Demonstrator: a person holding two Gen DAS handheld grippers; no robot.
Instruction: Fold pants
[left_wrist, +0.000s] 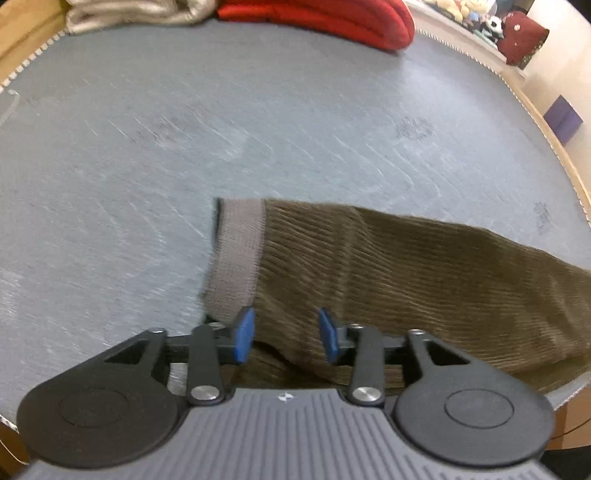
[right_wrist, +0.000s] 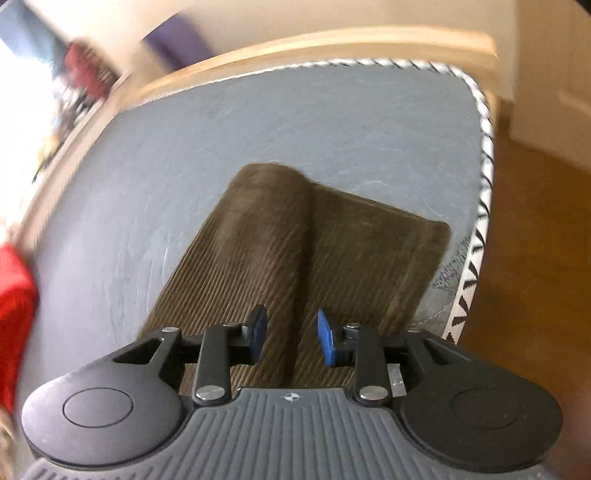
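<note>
Brown corduroy pants (left_wrist: 406, 280) lie folded on a grey bed (left_wrist: 258, 129); left hand-held gripper (left_wrist: 286, 334) and right hand-held gripper (right_wrist: 291, 338) hover at six o'clock, jaws partly apart, gripping nothing

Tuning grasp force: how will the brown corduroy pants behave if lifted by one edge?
Brown corduroy pants are probably floppy: they lie flat with a soft rolled fold. The ribbed cloth likely grips well against the pads. The elastic waistband may stretch when pulled.

Ribbed brown corduroy pants (left_wrist: 406, 273) (matt) on grey cloth bedcover (left_wrist: 258, 129).
</note>
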